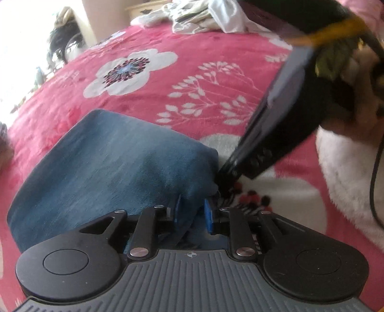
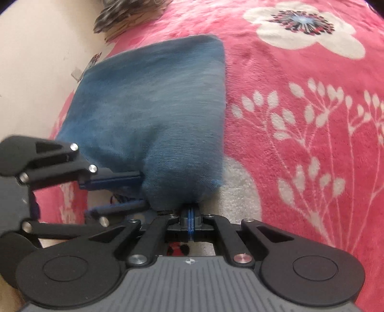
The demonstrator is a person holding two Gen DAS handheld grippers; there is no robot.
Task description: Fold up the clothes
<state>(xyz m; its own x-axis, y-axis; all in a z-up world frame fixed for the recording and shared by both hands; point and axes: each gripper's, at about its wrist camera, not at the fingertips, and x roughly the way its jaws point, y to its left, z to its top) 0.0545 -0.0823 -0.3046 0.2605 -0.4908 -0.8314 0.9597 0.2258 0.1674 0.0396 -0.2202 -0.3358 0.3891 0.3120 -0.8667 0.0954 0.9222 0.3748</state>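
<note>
Cloth [image 1: 115, 172], blue and folded into a thick pad, is lying on the pink flowered blanket [image 1: 168, 40], and I am holding its near edge with both claws. My left gripper [image 1: 192, 211] is pinching a bunched corner of it; blue fabric is filling the gap between the two blue pads [image 1: 208, 216], so the jaws are clenched on it rather than fully together. My right gripper [image 2: 190, 216] is squeezing the neighbouring corner, its pads pressed nearly flat against each other with the cloth's edge running in between. In the right wrist view the left gripper [image 2: 134, 189] is showing at the side, its fingers [image 2: 112, 180] reaching into the same edge, just beside the right one. In the left wrist view the right gripper [image 1: 228, 172] is coming down steeply onto the cloth's right corner, blurred. Pale clothes [image 1: 199, 14] are lying heaped at the blanket's far edge.
</note>
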